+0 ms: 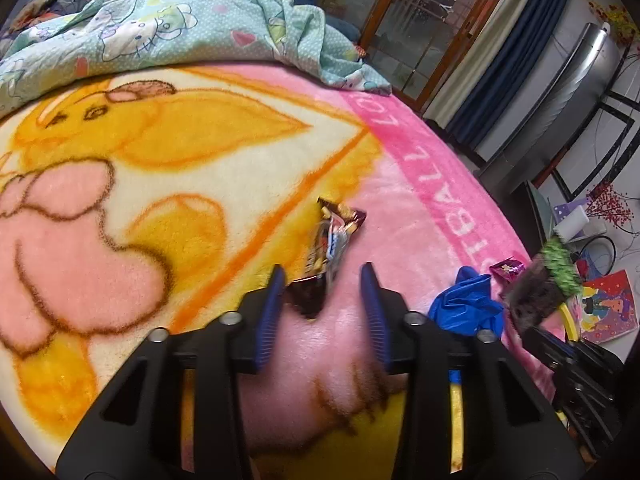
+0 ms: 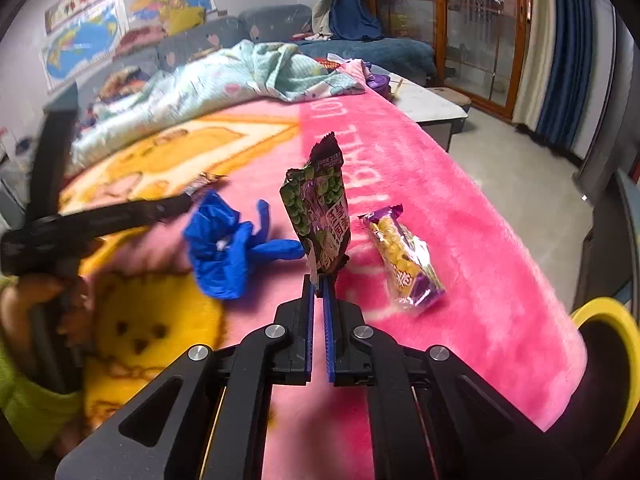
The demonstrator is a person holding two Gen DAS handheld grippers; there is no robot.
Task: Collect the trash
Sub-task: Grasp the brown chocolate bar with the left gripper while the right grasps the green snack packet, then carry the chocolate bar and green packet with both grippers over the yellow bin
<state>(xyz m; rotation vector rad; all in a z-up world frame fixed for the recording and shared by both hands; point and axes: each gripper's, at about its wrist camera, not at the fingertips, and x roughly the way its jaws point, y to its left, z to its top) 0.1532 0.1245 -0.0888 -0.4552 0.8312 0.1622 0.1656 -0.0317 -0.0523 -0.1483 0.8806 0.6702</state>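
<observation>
A pink and yellow plush blanket (image 1: 400,184) is spread over the bed, and the trash is scattered on it.

In the left wrist view, the left gripper (image 1: 323,276) is seen with its jaws spread, nothing being pinched. A dark chocolate wrapper (image 1: 330,248) lies on the blanket at the jaw tips; its near end sits between the two blue pads, close against the left-hand one, while the right-hand pad stands clear of it (whether the left-hand pad actually touches cannot be told through the blur).

In the right wrist view, the right gripper (image 2: 318,280) is seen with its jaws pressed together on the bottom edge of a green pea snack packet (image 2: 320,208), which is held upright above the blanket.

Relative to that green packet, a crumpled blue bag (image 2: 228,244) lies on the blanket just beside it, on the side toward the left gripper, and a purple and yellow snack wrapper (image 2: 404,256) lies near it on the opposite side, untouched. Beyond the packet, a rumpled pale green quilt (image 2: 240,80) is bunched at the far end of the blanket.
</observation>
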